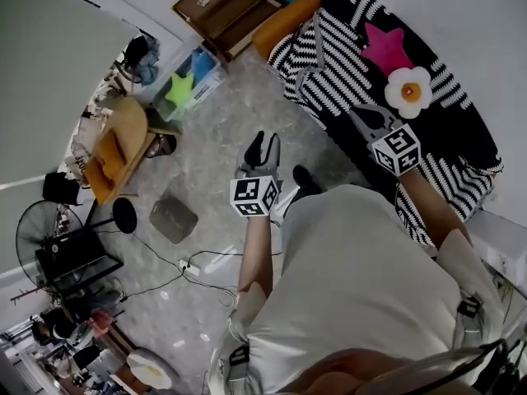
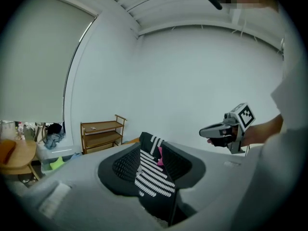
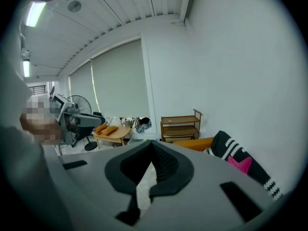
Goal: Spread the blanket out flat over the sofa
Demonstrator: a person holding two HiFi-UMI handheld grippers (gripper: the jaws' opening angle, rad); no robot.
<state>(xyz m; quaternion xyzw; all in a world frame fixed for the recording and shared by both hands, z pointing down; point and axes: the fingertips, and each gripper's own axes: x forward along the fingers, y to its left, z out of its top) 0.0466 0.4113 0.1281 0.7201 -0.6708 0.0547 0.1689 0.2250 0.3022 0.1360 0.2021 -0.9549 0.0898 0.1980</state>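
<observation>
Lying spread over the orange upholstered sofa (image 1: 286,16), the black-and-white striped blanket (image 1: 329,64), patterned with a pink star and a white flower, covers most of it at the head view's upper right; the left gripper (image 1: 265,143) hangs over the pale marbled floor (image 1: 206,146), apart from the blanket, its jaws wide and gripping nothing, the striped cloth showing only beyond their gap; the right gripper (image 1: 375,115) hovers above the blanket, its jaws narrowly parted and empty; a brown wooden shelf (image 1: 230,6) stands just beside the sofa's end.
</observation>
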